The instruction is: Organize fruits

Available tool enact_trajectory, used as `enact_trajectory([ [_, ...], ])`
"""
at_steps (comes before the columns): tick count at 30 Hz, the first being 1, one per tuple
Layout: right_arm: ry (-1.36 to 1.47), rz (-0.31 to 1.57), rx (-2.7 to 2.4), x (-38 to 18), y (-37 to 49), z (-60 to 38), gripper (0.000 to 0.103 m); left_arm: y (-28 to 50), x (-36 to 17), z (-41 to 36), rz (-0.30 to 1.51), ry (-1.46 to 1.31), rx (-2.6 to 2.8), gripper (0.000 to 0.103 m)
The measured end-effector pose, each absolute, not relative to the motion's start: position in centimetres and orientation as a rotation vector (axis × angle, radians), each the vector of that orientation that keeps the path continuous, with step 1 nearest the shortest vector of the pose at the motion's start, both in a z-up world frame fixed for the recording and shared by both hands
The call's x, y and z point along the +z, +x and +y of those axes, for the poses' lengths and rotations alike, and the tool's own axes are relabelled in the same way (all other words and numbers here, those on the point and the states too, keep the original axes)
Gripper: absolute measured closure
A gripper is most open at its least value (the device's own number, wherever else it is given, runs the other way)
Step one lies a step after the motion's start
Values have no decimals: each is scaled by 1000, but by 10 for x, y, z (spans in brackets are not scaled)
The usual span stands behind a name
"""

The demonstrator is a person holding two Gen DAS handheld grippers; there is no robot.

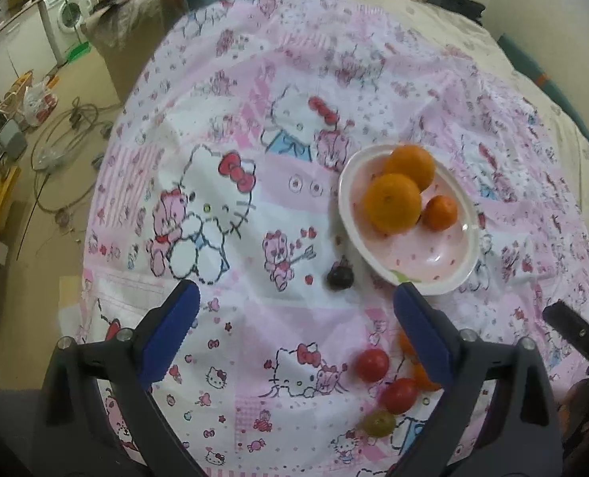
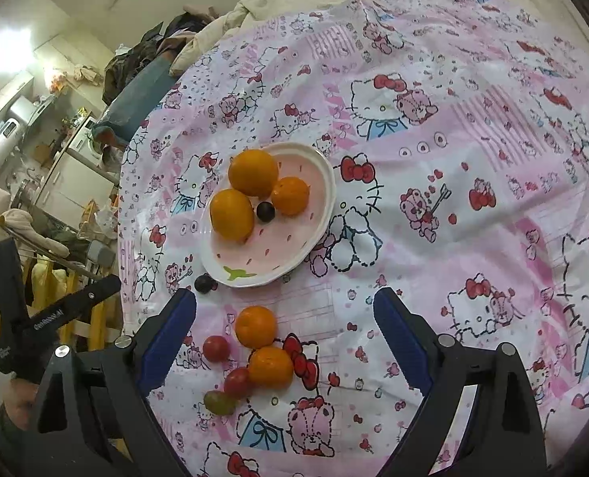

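Note:
A white and pink plate [image 2: 282,254] [image 1: 433,274] on the bed holds three oranges [image 2: 253,172] [image 1: 392,202] and a dark grape [image 2: 265,211]. A second dark grape [image 2: 203,283] [image 1: 339,277] lies on the sheet beside the plate. Nearer lie two small oranges [image 2: 255,326], two red tomatoes [image 2: 216,348] [image 1: 372,365] and a green grape [image 2: 219,402] [image 1: 379,423]. My left gripper [image 1: 296,318] is open and empty, hovering over the sheet left of the plate. My right gripper [image 2: 284,318] is open and empty above the loose fruit.
A pink Hello Kitty sheet [image 1: 230,198] covers the bed. The bed's edge drops at the left to a floor with cables [image 1: 67,127] and a washing machine [image 1: 65,16]. Clothes [image 2: 147,55] are piled at the far end.

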State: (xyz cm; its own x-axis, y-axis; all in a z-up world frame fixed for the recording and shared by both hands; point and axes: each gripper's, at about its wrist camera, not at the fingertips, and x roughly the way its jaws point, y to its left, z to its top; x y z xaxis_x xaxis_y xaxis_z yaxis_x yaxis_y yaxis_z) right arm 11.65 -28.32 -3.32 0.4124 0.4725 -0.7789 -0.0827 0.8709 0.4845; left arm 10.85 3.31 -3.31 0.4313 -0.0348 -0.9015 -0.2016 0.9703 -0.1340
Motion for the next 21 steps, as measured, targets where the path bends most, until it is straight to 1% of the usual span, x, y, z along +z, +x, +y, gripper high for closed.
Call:
enact_trajectory([
  [2, 409, 1103, 356, -35, 118, -283, 10, 112, -44, 30, 1153, -239, 90, 19],
  [4, 424, 1113, 359, -38, 119, -282, 10, 118, -56, 22, 1186, -226, 66, 25],
  [7, 421, 1127, 361, -41, 122, -280, 10, 130, -80, -5, 1243, -91, -2, 26],
  [8, 417, 1131, 361, -42, 122, -279, 10, 135, -90, -13, 1267, -35, -21, 39],
  [10, 415, 1142, 365, -44, 123, -278, 10, 141, -103, -20, 1290, 4, -26, 54],
  [13, 406, 1147, 376, -44, 124, -275, 10, 145, -109, -23, 1302, -11, -31, 54],
  [17, 385, 1143, 381, -42, 125, -275, 10, 152, -111, -38, 1289, 57, -43, 54],
  [21, 370, 1139, 373, -41, 127, -276, 10, 166, -117, -35, 1297, 51, -21, 55],
])
